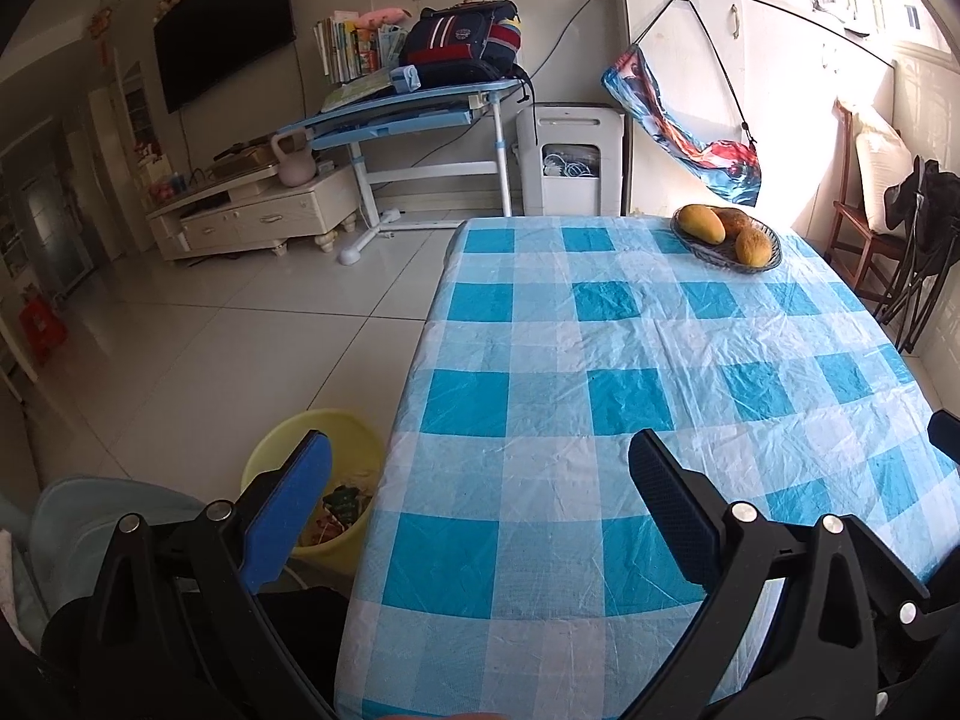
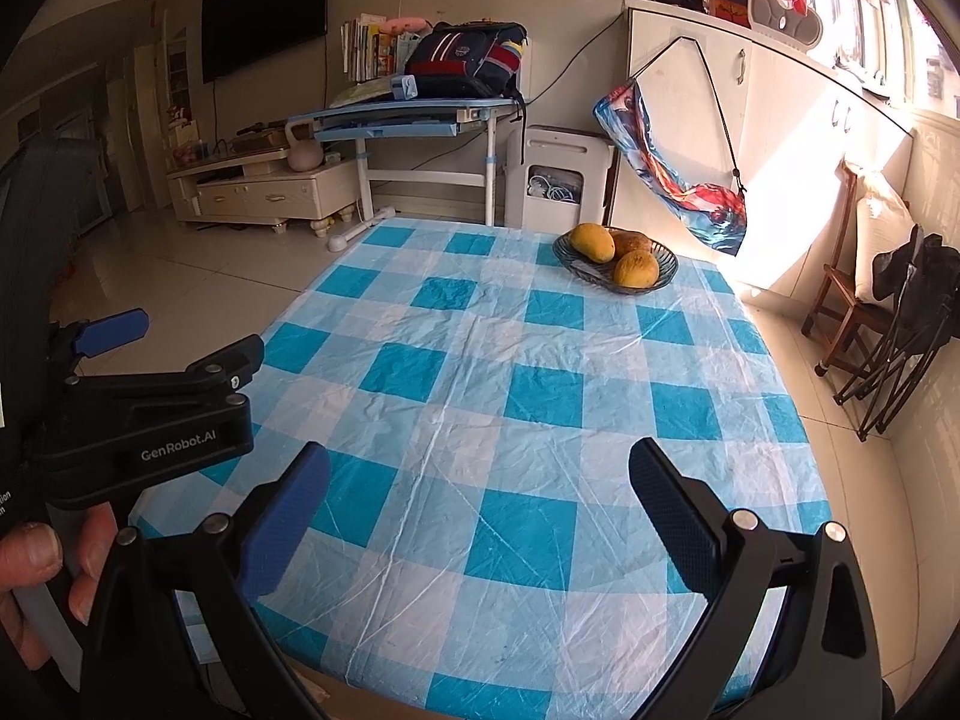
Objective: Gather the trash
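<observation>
Left wrist view: left gripper [image 1: 480, 489] spread wide, empty, over checked tablecloth [image 1: 630, 360]; trash [image 1: 339, 513] in yellow bin [image 1: 270, 453] on floor beside table. Right gripper [image 2: 480, 492] likewise wide, empty; fruit basket [image 2: 615, 258] at far edge.

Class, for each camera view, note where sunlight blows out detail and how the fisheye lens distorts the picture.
Left wrist view: sunlight washes out the wall behind the fruit basket; the checked tablecloth edges bow and the corners go black. Right wrist view: glare whitens the cabinet and floor at right; the table edges curve too.
</observation>
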The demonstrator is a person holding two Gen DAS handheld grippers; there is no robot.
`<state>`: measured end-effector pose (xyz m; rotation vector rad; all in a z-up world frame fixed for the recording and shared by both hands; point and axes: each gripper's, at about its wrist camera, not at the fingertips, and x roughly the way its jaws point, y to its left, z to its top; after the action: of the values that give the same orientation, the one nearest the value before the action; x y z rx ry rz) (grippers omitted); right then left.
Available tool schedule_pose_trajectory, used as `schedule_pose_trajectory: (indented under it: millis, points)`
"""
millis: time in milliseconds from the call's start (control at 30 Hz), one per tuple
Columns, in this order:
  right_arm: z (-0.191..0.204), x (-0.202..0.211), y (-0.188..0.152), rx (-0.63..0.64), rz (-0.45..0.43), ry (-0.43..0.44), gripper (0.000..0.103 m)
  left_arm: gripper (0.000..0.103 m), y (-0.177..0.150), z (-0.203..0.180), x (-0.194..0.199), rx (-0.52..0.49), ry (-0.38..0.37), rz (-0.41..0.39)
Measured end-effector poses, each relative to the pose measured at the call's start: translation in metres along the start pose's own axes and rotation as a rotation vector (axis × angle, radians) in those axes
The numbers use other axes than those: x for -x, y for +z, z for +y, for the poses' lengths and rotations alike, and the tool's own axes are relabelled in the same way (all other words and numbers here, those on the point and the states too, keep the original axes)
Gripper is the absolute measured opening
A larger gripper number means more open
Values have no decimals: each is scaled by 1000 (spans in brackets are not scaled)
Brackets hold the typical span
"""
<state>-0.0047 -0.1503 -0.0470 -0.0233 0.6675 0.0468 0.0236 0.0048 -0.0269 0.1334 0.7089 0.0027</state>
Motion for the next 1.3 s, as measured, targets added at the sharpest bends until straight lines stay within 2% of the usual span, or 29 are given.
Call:
schedule_pose_trajectory:
  millis: [433,900,1300]
  points:
    - [-13,-8,-3,-66,56,33,95,96,-3,-7,-14,-9,-13,45]
    - [-20,-18,-9,-111,114,47,95,96,-2,-8,-20,-25,-26,56]
    - [-25,-20,-11,-122,111,25,95,96,-1,-12,-28,-58,-13,70]
